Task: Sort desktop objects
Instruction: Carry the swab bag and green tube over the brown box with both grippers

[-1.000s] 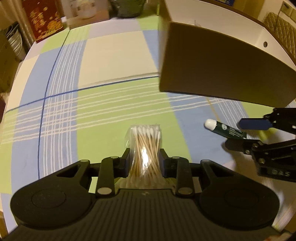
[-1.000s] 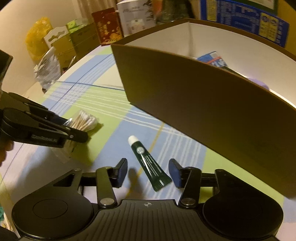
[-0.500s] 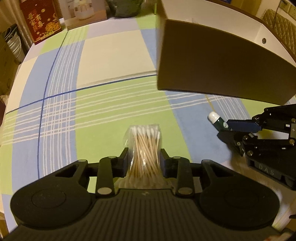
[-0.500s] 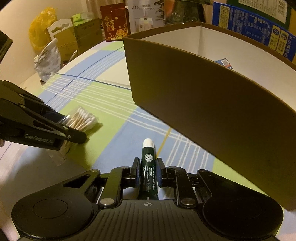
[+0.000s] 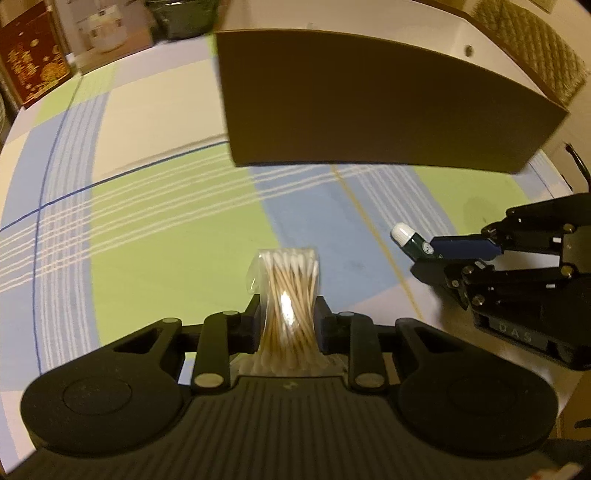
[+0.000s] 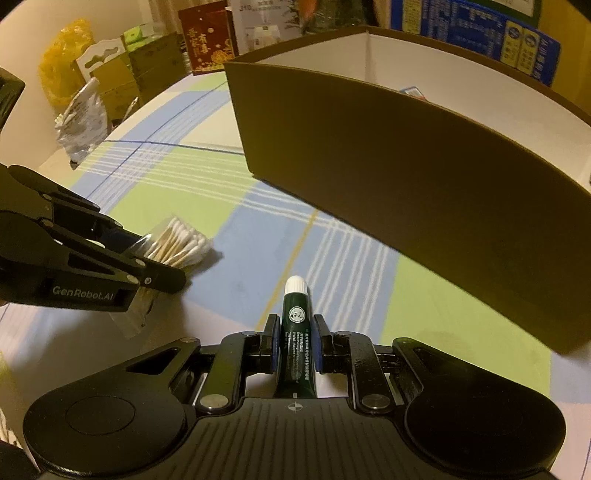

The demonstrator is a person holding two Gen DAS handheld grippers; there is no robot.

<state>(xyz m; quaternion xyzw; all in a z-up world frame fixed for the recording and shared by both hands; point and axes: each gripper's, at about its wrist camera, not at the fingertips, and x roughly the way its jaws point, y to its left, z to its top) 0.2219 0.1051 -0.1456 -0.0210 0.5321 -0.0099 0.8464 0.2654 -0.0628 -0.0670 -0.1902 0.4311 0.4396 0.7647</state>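
My left gripper (image 5: 286, 325) is shut on a clear bag of cotton swabs (image 5: 288, 280), held just above the checked tablecloth; the bag also shows in the right wrist view (image 6: 177, 243). My right gripper (image 6: 295, 345) is shut on a dark green tube with a white cap (image 6: 297, 325), lifted off the cloth; the tube also shows in the left wrist view (image 5: 412, 242). A large brown cardboard box (image 5: 369, 107) with a white inside stands ahead of both grippers, its near wall (image 6: 406, 177) facing me.
The table's rounded edge runs to the left and right. Beyond it at the back stand a red carton (image 6: 208, 37), cardboard boxes (image 6: 147, 70), a yellow bag (image 6: 62, 62) and blue packages (image 6: 480, 29). A blue item (image 6: 412, 92) lies inside the box.
My right gripper closed on the green tube and lifted it off the cloth. Both grippers have moved with their loads, and the box now sits more centrally ahead.
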